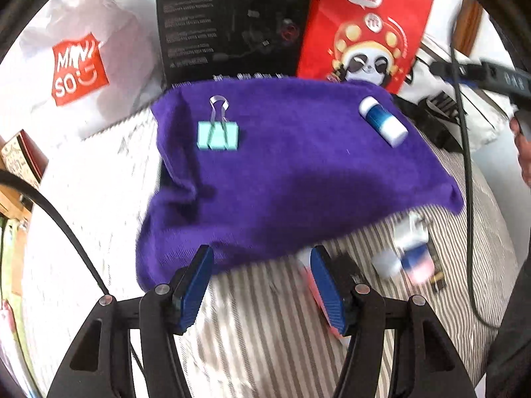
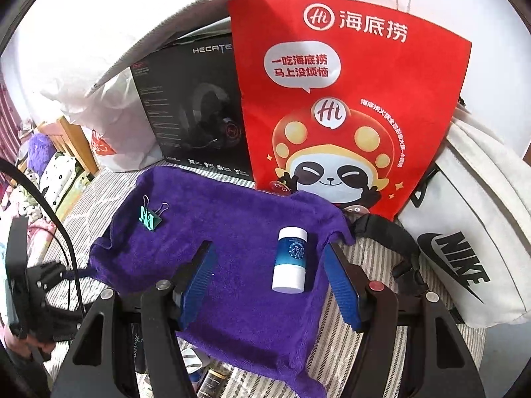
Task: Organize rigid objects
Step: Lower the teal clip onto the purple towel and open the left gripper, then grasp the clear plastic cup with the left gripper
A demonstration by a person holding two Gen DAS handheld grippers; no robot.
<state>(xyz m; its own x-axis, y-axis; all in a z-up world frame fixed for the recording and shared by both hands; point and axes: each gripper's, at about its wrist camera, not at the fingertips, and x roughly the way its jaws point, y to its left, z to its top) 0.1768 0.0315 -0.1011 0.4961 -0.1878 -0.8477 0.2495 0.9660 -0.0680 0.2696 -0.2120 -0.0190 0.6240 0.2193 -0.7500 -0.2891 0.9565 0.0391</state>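
Note:
A purple towel lies spread on a striped bedsheet. On it a mint-green binder clip sits at the far left and a blue-and-white bottle lies at the far right. My left gripper hovers over the towel's near edge, open, with nothing between its blue pads. In the right wrist view the bottle lies on the towel between the open fingers of my right gripper, nearer the right pad and touching neither. The clip is far to the left.
Behind the towel stand a red panda bag and a black headset box. A white Nike bag lies on the right, a white Miniso bag on the left. Several small blurred items and a black cable lie on the sheet.

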